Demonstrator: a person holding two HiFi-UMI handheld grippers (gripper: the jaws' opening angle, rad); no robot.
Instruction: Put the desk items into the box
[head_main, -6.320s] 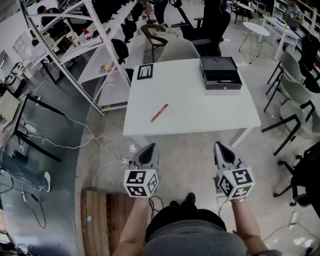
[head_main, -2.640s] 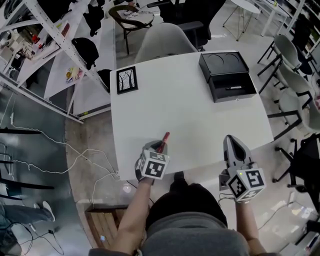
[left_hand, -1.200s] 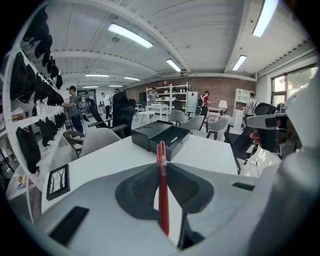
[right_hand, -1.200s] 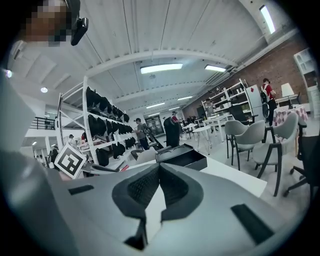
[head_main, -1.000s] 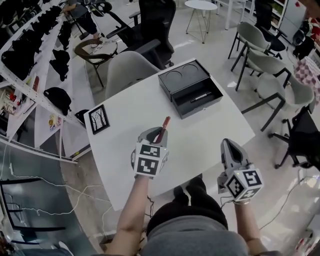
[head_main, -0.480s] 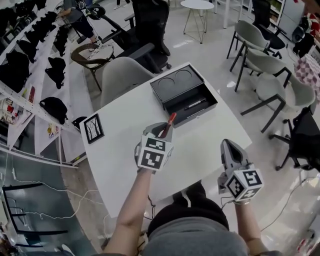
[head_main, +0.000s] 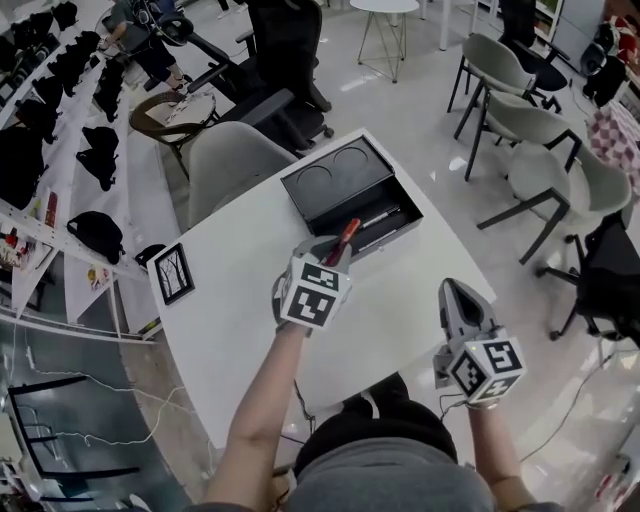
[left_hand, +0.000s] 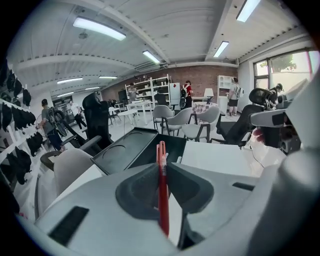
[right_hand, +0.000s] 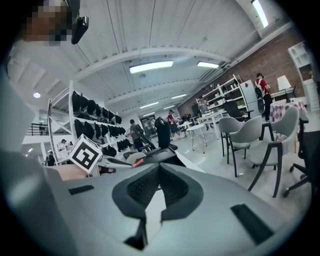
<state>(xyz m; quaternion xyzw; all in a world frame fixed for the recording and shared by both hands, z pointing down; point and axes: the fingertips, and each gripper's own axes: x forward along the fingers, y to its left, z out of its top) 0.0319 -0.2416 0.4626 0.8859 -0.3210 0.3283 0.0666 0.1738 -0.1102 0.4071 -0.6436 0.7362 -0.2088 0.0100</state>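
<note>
We see the left tool (head_main: 327, 247) raised above the white surface (head_main: 236, 320), its 2 jaws clamped on a red pen (head_main: 346, 236). In the left gripper view the red pen (left_hand: 162, 187) runs lengthwise along the slit between the dark pads (left_hand: 138, 192). It is pinched on both sides, and its far end sticks out past the tips of the left tool (left_hand: 161, 167).

From the head view that free end points up and to the right. It lies over the near edge of the black box (head_main: 322, 180), just at the open compartment. The box stands at the far side of the surface with its lid laid back, showing 2 round recesses. A black pen (head_main: 380, 217) lies in the long compartment.

The right tool (head_main: 452, 294) hangs low, beyond the near right edge of the surface and well apart from the box. In the right gripper view the jaws of the right tool (right_hand: 159, 170) meet at the tips with nothing between them.

A small framed picture (head_main: 172, 274) of bare trees lies at the left edge of the surface, well apart from both tools. A grey chair (head_main: 225, 160) stands behind the surface.
</note>
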